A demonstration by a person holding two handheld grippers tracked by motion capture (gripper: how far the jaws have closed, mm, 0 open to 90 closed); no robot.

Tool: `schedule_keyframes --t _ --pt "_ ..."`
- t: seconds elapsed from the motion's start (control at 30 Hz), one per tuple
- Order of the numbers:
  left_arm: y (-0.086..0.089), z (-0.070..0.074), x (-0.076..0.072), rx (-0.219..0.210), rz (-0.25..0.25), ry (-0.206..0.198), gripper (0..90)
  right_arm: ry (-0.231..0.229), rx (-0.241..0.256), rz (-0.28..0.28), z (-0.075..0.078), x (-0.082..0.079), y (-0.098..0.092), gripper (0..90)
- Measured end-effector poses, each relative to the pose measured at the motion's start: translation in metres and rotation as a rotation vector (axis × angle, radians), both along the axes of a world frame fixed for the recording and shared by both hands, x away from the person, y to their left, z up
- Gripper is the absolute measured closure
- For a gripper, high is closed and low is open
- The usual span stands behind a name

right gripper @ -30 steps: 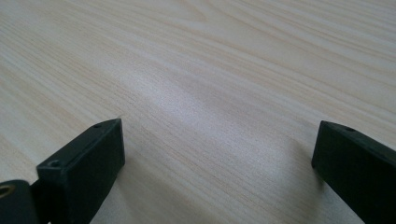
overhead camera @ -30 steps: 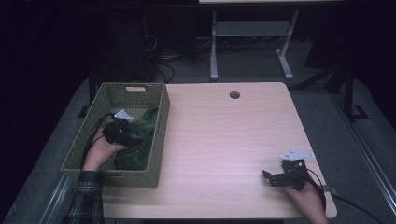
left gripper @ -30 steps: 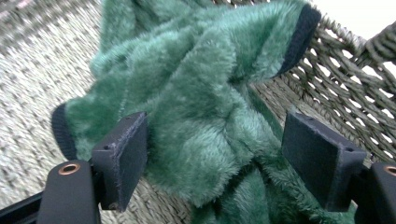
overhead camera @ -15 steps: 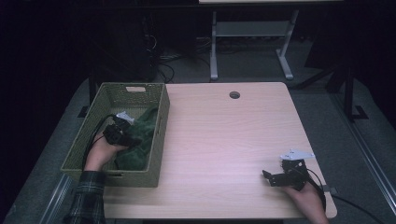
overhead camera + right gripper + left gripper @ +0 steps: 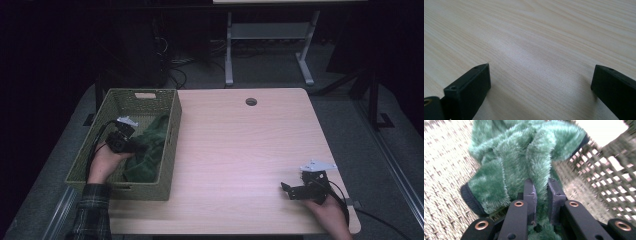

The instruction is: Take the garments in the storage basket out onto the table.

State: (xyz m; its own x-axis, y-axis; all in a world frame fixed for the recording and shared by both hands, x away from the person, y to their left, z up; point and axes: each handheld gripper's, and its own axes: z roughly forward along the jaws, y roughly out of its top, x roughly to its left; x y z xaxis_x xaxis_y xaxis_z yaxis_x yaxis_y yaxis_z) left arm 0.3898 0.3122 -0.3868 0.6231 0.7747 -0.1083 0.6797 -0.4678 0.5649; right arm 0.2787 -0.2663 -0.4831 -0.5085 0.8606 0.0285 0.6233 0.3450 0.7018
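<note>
A fuzzy green garment (image 5: 150, 145) lies inside the woven green basket (image 5: 172, 130) on the table's left side. My left gripper (image 5: 134, 146) is down in the basket, shut on a fold of the green garment (image 5: 524, 162), which bulges up between and above the two jaws. A dark cuff (image 5: 470, 200) hangs at the garment's lower left. My right gripper (image 5: 286, 190) rests low over the bare wooden table (image 5: 536, 42) near the front right corner, jaws wide apart with nothing between them.
The basket's wicker wall (image 5: 606, 177) stands close on the right of the left gripper view. A round cable hole (image 5: 251, 102) sits at the table's far edge. A metal stand (image 5: 270, 45) and cables are on the floor beyond.
The left gripper has shifted slightly within the basket, pulling the green garment with it. The right gripper has stayed in place.
</note>
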Motion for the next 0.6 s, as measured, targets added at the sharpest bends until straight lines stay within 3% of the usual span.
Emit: schedule_keyframes --t 0.07,0.1,0.17,0.27,0.6 --pt "0.004 0.007 -0.003 -0.046 0.017 -0.038 79.2 0.000 0.000 0.000 0.000 0.000 0.000 2.1" --pt "0.004 0.007 -0.003 -0.046 0.017 -0.038 79.2 0.000 0.000 0.000 0.000 0.000 0.000 2.1" --pt "0.007 0.014 -0.006 -0.093 0.028 -0.057 79.2 0.000 0.000 0.000 0.000 0.000 0.000 2.1" --pt "0.009 0.018 -0.008 -0.108 0.033 -0.067 79.4 0.000 0.000 0.000 0.000 0.000 0.000 2.1" --pt "0.012 0.044 -0.020 -0.217 0.060 -0.155 79.4 0.000 0.000 0.000 0.000 0.000 0.000 2.1"
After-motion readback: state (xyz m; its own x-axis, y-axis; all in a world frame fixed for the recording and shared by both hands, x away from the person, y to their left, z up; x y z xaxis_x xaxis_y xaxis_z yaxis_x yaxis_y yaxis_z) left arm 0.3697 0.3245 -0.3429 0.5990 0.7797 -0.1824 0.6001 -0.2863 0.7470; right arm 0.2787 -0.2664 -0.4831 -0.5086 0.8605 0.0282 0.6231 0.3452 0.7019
